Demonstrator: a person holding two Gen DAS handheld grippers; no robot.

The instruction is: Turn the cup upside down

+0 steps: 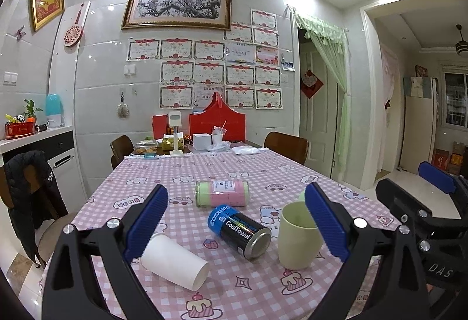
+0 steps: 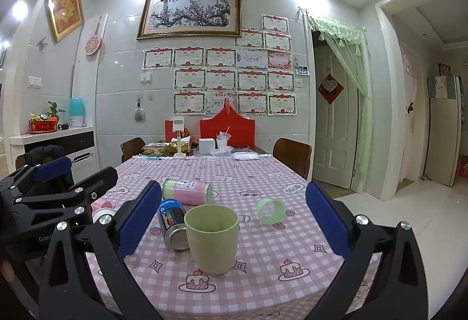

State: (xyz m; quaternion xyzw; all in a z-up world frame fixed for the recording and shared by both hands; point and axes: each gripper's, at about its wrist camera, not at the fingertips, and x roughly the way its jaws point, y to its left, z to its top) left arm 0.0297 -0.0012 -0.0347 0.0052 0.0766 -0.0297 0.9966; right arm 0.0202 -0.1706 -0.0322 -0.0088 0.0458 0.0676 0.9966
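Observation:
A pale green cup (image 2: 212, 238) stands upright, mouth up, on the pink checked tablecloth; it also shows in the left wrist view (image 1: 297, 236). My right gripper (image 2: 231, 220) is open, its blue pads wide on either side of the cup and above it, touching nothing. My left gripper (image 1: 235, 225) is open and empty above the table, to the left of the cup. A white paper cup (image 1: 175, 261) lies on its side under the left gripper's left finger.
A black and blue CoolTowel can (image 1: 239, 232) lies beside the green cup. A green and pink canister (image 1: 222, 193) lies further back. A green tape ring (image 2: 270, 211) lies right of the cup. Boxes and dishes crowd the table's far end (image 1: 199, 141). Chairs stand around.

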